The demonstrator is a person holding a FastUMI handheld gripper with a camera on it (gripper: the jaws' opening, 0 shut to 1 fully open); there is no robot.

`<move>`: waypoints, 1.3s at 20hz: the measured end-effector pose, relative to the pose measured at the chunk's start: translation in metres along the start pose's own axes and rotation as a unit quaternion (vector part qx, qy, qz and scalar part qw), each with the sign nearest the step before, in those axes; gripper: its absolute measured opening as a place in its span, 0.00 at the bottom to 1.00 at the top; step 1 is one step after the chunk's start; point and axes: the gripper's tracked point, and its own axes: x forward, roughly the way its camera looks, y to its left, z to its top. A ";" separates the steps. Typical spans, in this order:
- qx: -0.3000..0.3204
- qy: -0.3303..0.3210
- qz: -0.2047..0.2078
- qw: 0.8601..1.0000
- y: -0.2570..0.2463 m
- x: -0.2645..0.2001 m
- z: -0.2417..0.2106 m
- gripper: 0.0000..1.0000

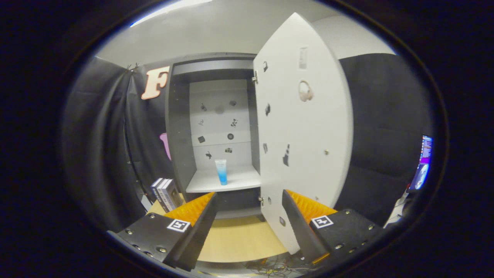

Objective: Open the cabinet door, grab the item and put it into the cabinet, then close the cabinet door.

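Note:
The grey cabinet [175, 146] stands ahead on a wooden table, its white door [305, 131] swung wide open to the right. A blue-and-white tube [221, 172] stands upright on the white shelf [239, 180] inside the cabinet, well beyond the fingers. My gripper [249, 200] is open with nothing between its fingers, held back from the cabinet over the table. The door's lower edge hangs just ahead of the right finger [299, 216].
A few books [166, 193] stand on the wooden table [239, 239] left of the cabinet, close beyond the left finger. Small stickers dot the cabinet's back wall and the door's inner face. A lit screen [422, 162] sits far to the right. Cables lie below the table's near edge.

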 end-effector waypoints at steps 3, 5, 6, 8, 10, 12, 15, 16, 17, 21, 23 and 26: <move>-0.005 -0.002 -0.026 1.000 -0.059 -0.023 -0.002 0.98; -0.004 -0.005 -0.039 0.999 -0.097 -0.029 0.000 0.98; -0.004 -0.009 -0.047 0.999 -0.118 -0.028 0.002 0.98; 0.001 -0.006 -0.053 0.999 -0.149 -0.019 0.000 0.98; 0.005 0.004 -0.048 0.999 -0.171 0.000 -0.008 0.98; 0.003 0.005 -0.036 0.999 -0.177 0.024 -0.010 0.99; 0.004 0.011 -0.022 1.000 -0.183 0.048 -0.012 0.99; 0.007 0.009 -0.014 1.000 -0.181 0.050 -0.011 0.98; 0.010 0.011 -0.008 1.000 -0.181 0.049 -0.010 0.98; -0.003 0.002 0.020 1.000 -0.162 0.046 -0.008 0.92; -0.002 0.006 0.044 0.999 -0.144 0.044 -0.009 0.90; -0.001 0.007 0.089 0.996 -0.115 0.046 -0.011 0.90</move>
